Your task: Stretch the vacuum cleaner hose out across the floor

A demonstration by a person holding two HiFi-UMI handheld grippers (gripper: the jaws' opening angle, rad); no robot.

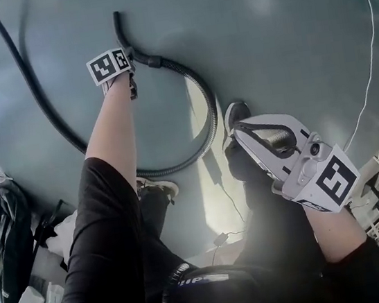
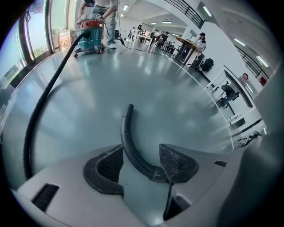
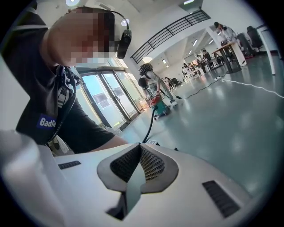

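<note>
The black vacuum hose [image 1: 203,96] lies in a loop on the grey floor, and its smooth curved end tube [image 1: 121,32] points away from me. My left gripper [image 1: 129,72] reaches down over that end. In the left gripper view its jaws [image 2: 141,153] stand wide open astride the end tube [image 2: 126,133], whose cuff lies close against the right pad [image 2: 171,162]. The hose [image 2: 42,102] runs back to a teal and red vacuum cleaner [image 2: 90,37] far off. My right gripper [image 1: 236,132] is held higher at the right, shut with nothing in it [image 3: 140,153].
A thin white cable [image 1: 369,38] crosses the floor at the right, and a black cord with a plug [image 1: 213,172] lies near my feet. Bags and clutter [image 1: 5,236] line the left edge. A person stands by the vacuum cleaner [image 3: 159,108]; tables and people stand farther back.
</note>
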